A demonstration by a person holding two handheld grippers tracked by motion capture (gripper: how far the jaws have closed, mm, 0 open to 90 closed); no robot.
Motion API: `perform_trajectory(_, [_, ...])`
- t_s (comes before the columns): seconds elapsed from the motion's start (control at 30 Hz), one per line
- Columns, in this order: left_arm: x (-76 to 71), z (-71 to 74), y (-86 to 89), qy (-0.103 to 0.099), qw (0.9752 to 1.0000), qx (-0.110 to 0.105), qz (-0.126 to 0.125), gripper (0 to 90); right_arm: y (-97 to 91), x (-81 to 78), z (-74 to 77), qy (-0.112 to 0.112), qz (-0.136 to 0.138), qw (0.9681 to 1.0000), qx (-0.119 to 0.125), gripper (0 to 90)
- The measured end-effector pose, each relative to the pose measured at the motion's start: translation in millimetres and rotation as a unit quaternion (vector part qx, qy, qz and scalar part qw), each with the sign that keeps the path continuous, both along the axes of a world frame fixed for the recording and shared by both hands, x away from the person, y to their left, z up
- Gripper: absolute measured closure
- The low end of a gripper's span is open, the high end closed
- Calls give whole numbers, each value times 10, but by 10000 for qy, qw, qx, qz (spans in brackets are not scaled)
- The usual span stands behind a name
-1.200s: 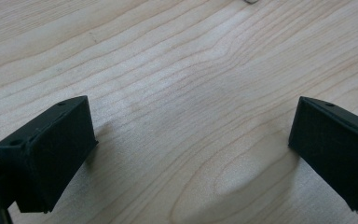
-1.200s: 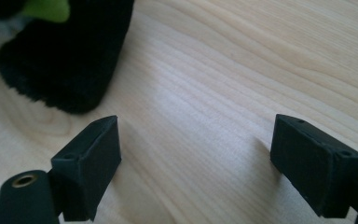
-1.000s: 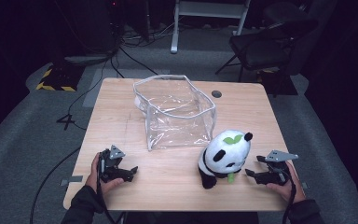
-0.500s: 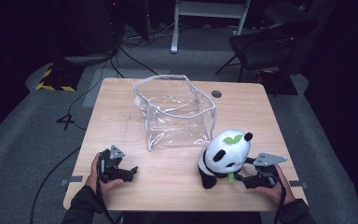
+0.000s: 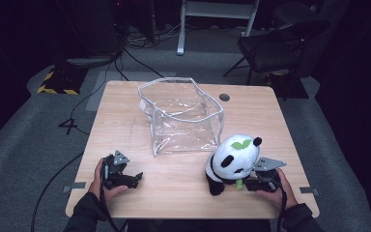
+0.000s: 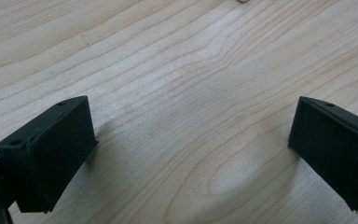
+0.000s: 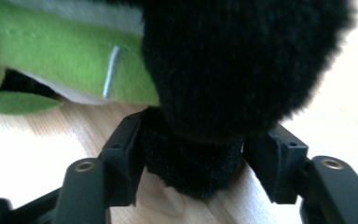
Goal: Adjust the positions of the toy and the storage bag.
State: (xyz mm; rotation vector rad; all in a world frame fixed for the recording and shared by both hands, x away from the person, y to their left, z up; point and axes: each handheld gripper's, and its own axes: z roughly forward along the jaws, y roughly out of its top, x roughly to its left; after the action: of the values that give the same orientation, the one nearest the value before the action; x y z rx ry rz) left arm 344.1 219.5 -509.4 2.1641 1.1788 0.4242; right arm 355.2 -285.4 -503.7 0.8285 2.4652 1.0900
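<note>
A black-and-white plush panda (image 5: 233, 161) with a green leaf on its head sits near the table's front right. My right gripper (image 5: 252, 184) lies beside it on the right, and its jaws have just closed on the panda's black furry limb (image 7: 200, 140), which the pads squeeze from both sides. A green plush piece (image 7: 70, 60) lies next to that limb. My left gripper (image 5: 134, 179) rests at the front left, open, its two black fingers (image 6: 51, 149) wide apart over bare wood. A clear plastic bag (image 5: 183, 116) stands open in the middle of the table.
The wooden table (image 5: 125, 116) has a round cable hole (image 5: 224, 97) at the back right. Chairs and cables stand on the grey floor behind it. Bare wood lies between the two grippers.
My right gripper slid left toward the panda and its jaws closed on the black limb. The left hand stayed still.
</note>
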Motion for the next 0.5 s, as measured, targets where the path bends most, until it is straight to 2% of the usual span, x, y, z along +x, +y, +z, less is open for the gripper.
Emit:
perform_trajectory(0.1, [0, 0, 0, -2, 10000, 1, 0, 5, -62, 40, 8, 31, 30, 10000, 22, 519])
perform_trajectory(0.23, [1, -1, -4, 3, 10000, -8, 5, 5, -124, 65, 16, -13, -98, 9999, -42, 533])
perform_trajectory(0.33, [2, 1, -9, 13, 10000, -3, 13, 5, -237, 118, 14, -10, -272, 9996, -16, 531])
perform_trajectory(0.5, [11, 1, -20, 9, 10000, -7, -1, 5, -366, 192, 11, 23, -387, 9992, 30, 523])
